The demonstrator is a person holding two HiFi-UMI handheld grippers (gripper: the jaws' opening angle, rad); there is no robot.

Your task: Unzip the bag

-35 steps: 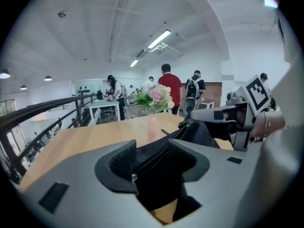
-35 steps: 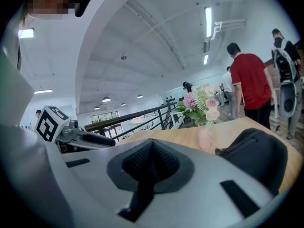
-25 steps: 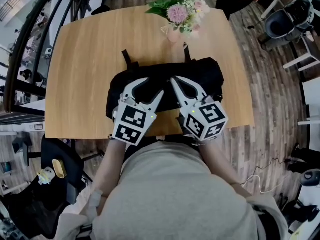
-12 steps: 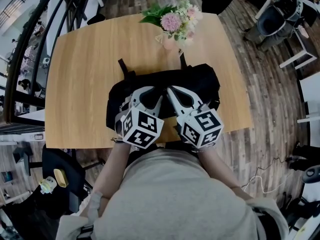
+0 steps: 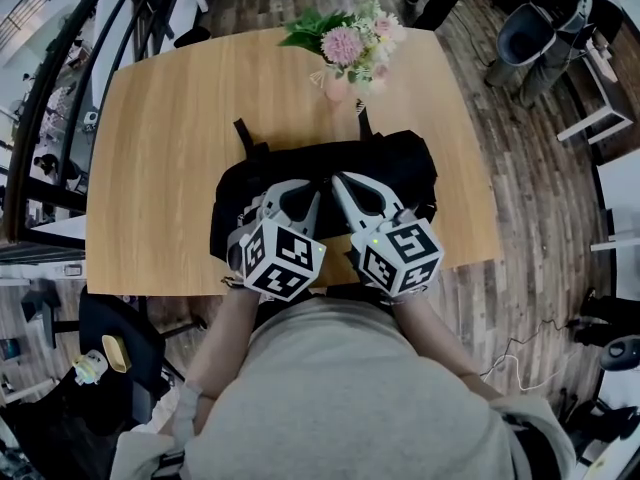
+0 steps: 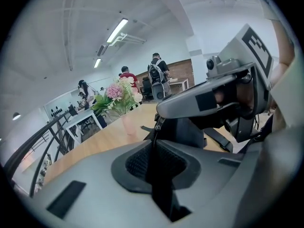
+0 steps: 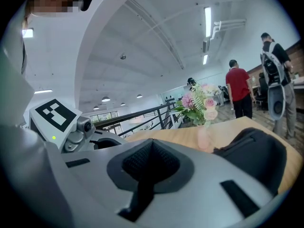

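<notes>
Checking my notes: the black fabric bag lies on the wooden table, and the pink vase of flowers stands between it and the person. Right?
Not quite: the pink vase of flowers stands beyond the black fabric bag, near the wooden table's far edge. The head view shows it.

Setting: a light wooden table (image 5: 160,148) stands on a dark wood-plank floor (image 5: 540,198), with a black railing (image 7: 137,113) along one side and grey chairs (image 5: 535,30) beyond its far corner. Overhead, a white vaulted ceiling (image 7: 156,42) carries strip lights (image 6: 116,31). The far wall (image 6: 183,70) appears to be brick, though it shows small and distorted.
</notes>
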